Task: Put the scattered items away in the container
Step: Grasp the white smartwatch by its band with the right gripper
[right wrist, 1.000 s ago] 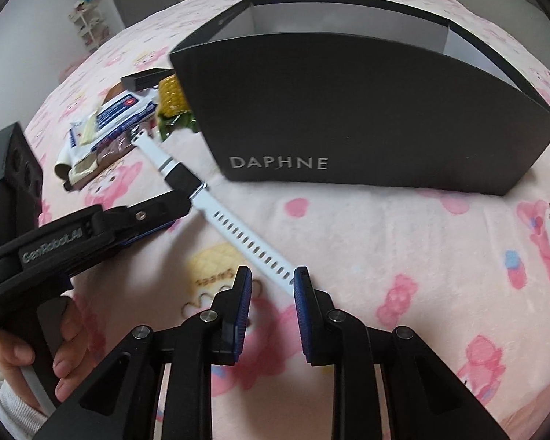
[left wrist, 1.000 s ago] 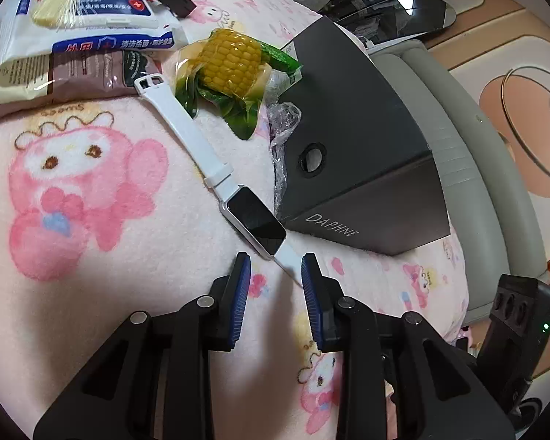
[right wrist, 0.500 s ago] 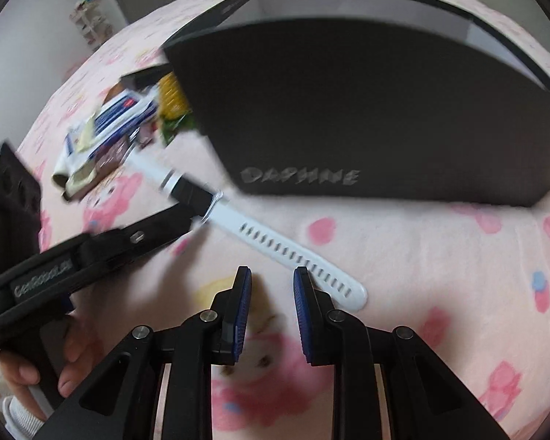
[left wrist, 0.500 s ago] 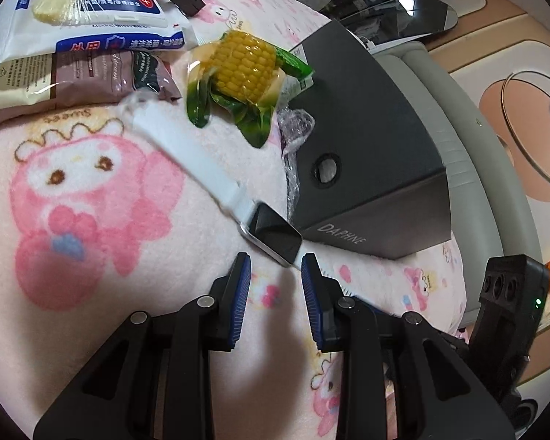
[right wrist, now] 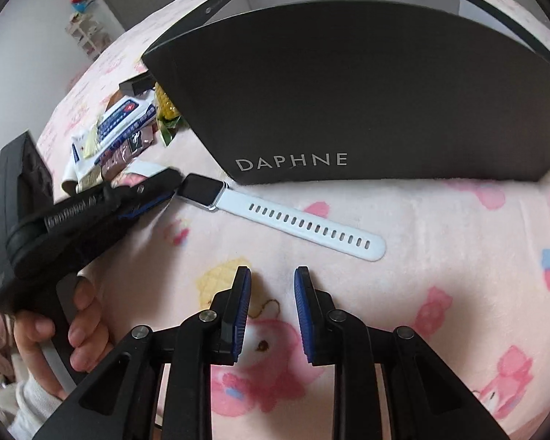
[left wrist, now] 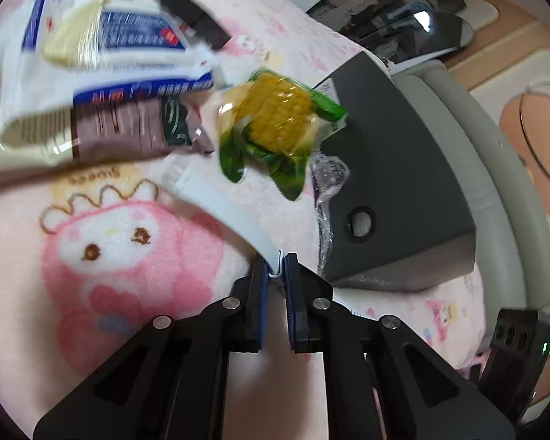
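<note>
Your left tongs (left wrist: 275,271) pinch the white watch (right wrist: 271,209) strap, right tongs (right wrist: 271,293) gaping empty: lift cleanly over the box (right wrist: 366,84) rim at twelve o'clock.

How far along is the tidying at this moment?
Early. Nothing shows inside the black box, though only its upper walls are visible. In hand: the left gripper is clamped on the white smartwatch. Left: corn packet, wipes pack, brown sachet. The right gripper is open, empty.
</note>
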### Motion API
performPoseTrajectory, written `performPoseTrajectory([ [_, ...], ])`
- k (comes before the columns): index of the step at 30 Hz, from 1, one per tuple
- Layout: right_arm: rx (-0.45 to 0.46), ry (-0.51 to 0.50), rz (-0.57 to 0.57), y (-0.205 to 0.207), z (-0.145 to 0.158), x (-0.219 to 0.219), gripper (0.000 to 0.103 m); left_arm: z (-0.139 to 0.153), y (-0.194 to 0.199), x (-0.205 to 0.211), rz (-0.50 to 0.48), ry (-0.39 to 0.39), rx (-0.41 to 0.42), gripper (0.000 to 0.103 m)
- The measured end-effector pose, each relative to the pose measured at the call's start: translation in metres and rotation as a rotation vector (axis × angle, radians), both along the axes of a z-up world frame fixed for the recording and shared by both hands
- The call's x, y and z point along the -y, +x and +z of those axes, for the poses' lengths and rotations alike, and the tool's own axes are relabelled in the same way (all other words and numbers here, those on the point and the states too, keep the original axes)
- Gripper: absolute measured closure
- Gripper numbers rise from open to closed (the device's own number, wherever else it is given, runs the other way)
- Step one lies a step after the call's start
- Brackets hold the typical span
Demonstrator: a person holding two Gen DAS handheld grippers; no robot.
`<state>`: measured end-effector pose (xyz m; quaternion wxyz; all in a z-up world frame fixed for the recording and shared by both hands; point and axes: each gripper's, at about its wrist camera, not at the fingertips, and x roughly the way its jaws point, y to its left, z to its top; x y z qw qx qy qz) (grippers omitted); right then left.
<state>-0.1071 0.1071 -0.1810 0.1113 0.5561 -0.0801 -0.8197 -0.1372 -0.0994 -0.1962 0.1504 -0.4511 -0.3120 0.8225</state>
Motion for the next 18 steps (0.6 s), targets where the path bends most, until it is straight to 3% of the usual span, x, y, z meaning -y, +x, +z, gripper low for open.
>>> performPoseTrajectory([
  [5, 0.008, -0.042, -0.052, -0.002, -0.002, -0.009, 0.082, 0.011, 0.029, -0.003, 0.002, -0.079, 0.020, 0.096],
  [7, 0.020, -0.067, -0.067, 0.004, 0.000, -0.016, 0.077, 0.009, 0.041, 0.003, 0.005, -0.085, 0.052, 0.096],
  [12, 0.028, -0.141, -0.090, 0.010, 0.003, -0.027, 0.072, 0.004, 0.056, 0.025, 0.053, 0.001, 0.077, 0.090],
  [18, 0.062, -0.262, -0.132, -0.005, -0.004, -0.032, 0.069, 0.001, 0.049, 0.034, 0.095, 0.045, 0.100, 0.085],
])
